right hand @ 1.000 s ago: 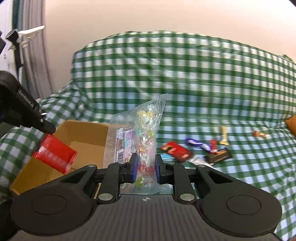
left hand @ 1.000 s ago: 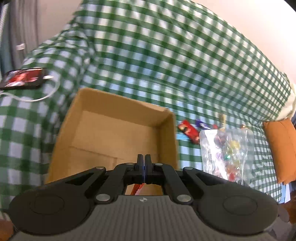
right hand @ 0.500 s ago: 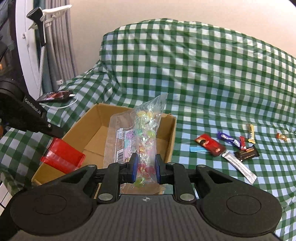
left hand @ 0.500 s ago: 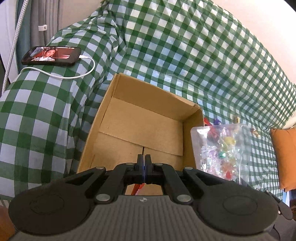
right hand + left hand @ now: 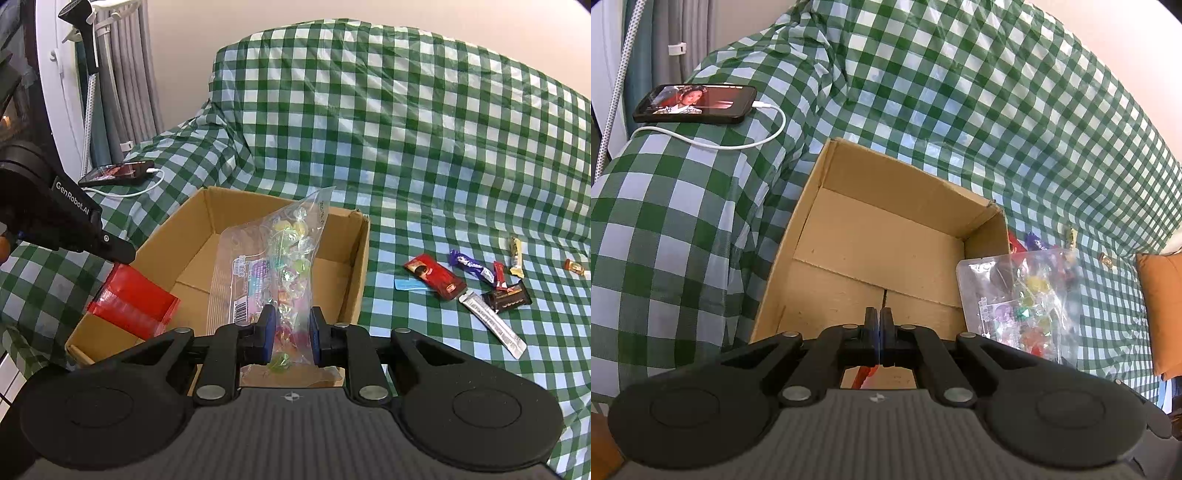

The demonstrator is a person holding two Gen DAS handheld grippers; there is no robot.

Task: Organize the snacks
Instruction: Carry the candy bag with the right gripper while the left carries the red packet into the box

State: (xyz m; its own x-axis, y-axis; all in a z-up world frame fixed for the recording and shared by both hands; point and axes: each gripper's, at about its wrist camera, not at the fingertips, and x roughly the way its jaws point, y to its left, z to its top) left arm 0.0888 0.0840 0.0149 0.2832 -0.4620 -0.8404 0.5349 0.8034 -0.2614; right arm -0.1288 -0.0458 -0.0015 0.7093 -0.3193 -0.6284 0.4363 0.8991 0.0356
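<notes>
An open cardboard box [image 5: 905,184] [image 5: 192,236] sits on the green checked cloth. My left gripper [image 5: 879,332] is shut over the box's near edge. In the right wrist view it [image 5: 114,251] pinches a red packet [image 5: 133,302] that hangs over the box's left side; a red sliver [image 5: 866,376] shows under its fingers. My right gripper [image 5: 290,328] is shut on a clear bag of coloured candies [image 5: 280,266] [image 5: 1023,295], held upright over the box's right part.
Loose snacks lie on the cloth right of the box: a red bar [image 5: 434,275], a purple one [image 5: 469,266], a black one [image 5: 508,297], a silver stick [image 5: 495,325]. A phone [image 5: 694,103] on a white cable rests at the back left. An orange cushion [image 5: 1160,306] is far right.
Both grippers have shifted left over the box, carrying the red packet and the candy bag. The phone has come into view. Neither grip has changed.
</notes>
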